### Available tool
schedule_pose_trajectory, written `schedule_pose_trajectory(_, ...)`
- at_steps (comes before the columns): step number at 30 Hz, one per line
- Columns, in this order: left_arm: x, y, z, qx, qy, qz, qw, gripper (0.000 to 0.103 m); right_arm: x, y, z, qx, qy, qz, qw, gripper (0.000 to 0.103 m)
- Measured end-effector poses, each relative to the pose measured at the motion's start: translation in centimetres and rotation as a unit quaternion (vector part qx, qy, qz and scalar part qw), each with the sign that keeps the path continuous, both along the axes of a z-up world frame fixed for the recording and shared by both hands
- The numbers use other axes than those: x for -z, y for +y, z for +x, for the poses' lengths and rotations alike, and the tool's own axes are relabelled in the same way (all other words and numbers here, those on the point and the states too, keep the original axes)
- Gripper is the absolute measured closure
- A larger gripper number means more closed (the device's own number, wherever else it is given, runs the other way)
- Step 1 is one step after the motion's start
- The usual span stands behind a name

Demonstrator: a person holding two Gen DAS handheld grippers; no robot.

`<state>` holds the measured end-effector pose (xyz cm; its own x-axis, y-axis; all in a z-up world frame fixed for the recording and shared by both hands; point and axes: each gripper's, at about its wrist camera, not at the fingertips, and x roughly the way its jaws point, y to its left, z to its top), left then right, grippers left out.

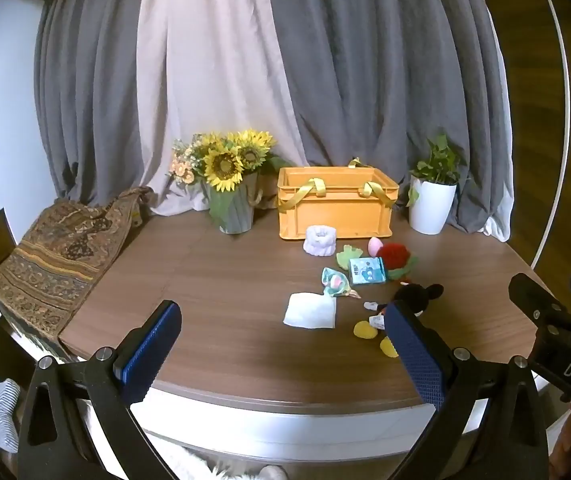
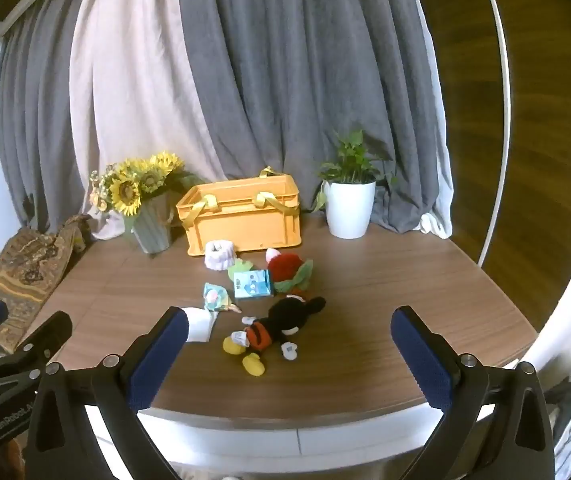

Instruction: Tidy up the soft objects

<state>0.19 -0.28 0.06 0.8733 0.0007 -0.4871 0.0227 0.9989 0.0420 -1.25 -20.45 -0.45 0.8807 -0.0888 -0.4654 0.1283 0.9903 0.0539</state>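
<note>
My left gripper (image 1: 281, 344) and right gripper (image 2: 289, 344) both stand spread to full width with nothing held, poised above the near edge of the wooden table (image 2: 385, 288), where the soft objects lie clustered before the orange crate (image 2: 245, 220): a mouse plush (image 2: 281, 324), a white cloth (image 1: 310, 310), a red-and-green plush (image 2: 289, 272) and a blue packet (image 2: 251, 284). A sunflower vase (image 1: 231, 188) and potted plant (image 2: 349, 204) flank the crate, and nothing stands between my pads and the toys. Only the left view shows "DAS" on the neighbouring gripper; the right view reads "GenRobot".
</note>
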Motion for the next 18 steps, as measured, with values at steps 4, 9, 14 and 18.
schedule_pose_trajectory(4,-0.6,0.6,-0.9,0.001,-0.016,-0.014,0.9998,0.000,0.2,0.0,-0.3,0.000,0.002,0.000,1.000,0.000)
schedule_pose_trajectory(9,-1.6,-0.1,-1.4,0.003,-0.020,-0.009,0.9997,0.000,-0.8,-0.4,-0.9,0.002,0.001,0.005,1.000,0.000)
schedule_pose_trajectory(14,-2.0,-0.4,-1.4,0.002,-0.024,-0.006,0.9997,0.000,-1.1,-0.6,-1.2,0.002,-0.005,0.008,1.000,0.000)
schedule_pose_trajectory(18,-1.9,-0.7,-1.5,0.002,-0.026,-0.005,0.9997,0.000,-1.2,-0.8,-1.2,0.004,-0.008,0.010,1.000,0.000)
